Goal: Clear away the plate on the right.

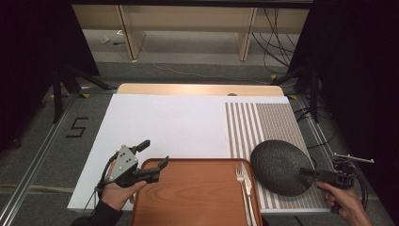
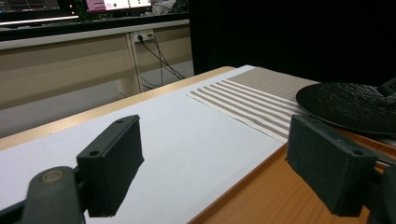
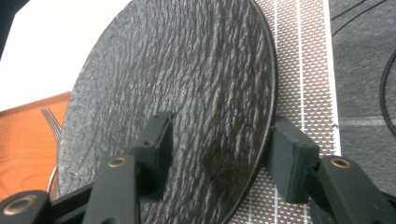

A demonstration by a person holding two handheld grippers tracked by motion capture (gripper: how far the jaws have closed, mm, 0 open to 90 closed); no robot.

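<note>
A black textured plate (image 1: 278, 166) is held at its near right rim by my right gripper (image 1: 308, 173), one jaw on its top face and one under its edge. The plate (image 3: 177, 88) is tilted over the striped mat (image 1: 275, 120) and the right edge of the wooden tray (image 1: 197, 193). In its own view the right gripper (image 3: 219, 158) is shut on the plate. My left gripper (image 1: 154, 156) stands open at the tray's far left corner, with nothing between the jaws. From the left gripper (image 2: 219, 163) I see the plate (image 2: 350, 105) farther off.
A fork (image 1: 242, 184) and a knife (image 1: 249, 190) lie along the tray's right side; the fork (image 3: 51, 122) pokes out beside the plate. White sheet (image 1: 164, 127) covers the table left of the mat. Cables trail on the floor at the right.
</note>
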